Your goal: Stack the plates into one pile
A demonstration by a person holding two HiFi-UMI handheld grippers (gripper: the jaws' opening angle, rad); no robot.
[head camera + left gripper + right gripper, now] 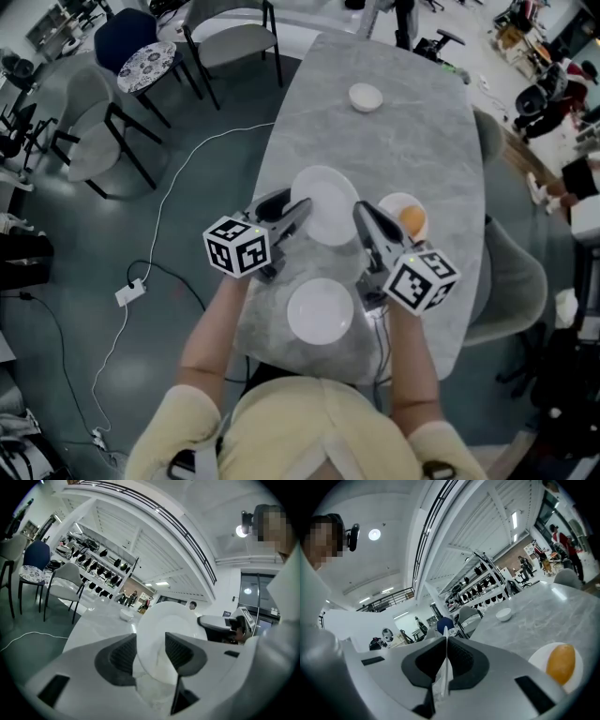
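Observation:
A white plate (pixel 328 202) hangs above the grey marble table (pixel 412 122), held from both sides. My left gripper (pixel 302 208) is shut on its left rim; in the left gripper view the plate (pixel 168 625) rises tilted from between the pads. My right gripper (pixel 360 210) is shut on the right rim, and the right gripper view shows that plate edge-on as a thin white line (pixel 446 648) between the pads. A second white plate (pixel 321 310) lies empty on the table nearer to me. A third plate (pixel 398 208) at the right carries an orange (pixel 412 220).
A small white bowl (pixel 365 97) sits at the table's far end. Chairs (pixel 234 37) and a patterned stool (pixel 145 66) stand at the far left. A white cable (pixel 169 202) runs across the floor beside the table's left edge.

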